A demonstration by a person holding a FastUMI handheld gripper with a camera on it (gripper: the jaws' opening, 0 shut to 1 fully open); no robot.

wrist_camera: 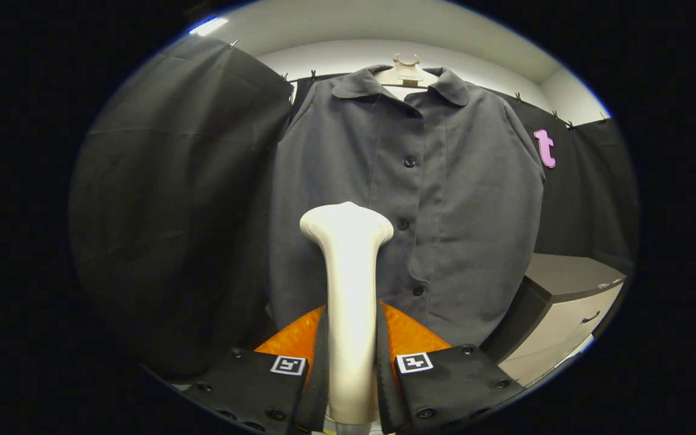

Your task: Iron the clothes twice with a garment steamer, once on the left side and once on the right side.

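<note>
A dark grey buttoned shirt (457, 199) hangs on a pale hanger (407, 74) straight ahead, its front facing me. A cream white garment steamer (348, 290) stands upright between the fingers, its handle clamped from both sides. My gripper (351, 356) is shut on that handle. The steamer's flared head (347, 223) rises in front of the shirt's left half, just left of the button row and level with the middle buttons. Whether the head touches the cloth cannot be told.
Black cloth walls hang to the left (173, 199) and behind the shirt. A pale cabinet with a drawer handle (565, 308) stands low on the right, beside the shirt's hem.
</note>
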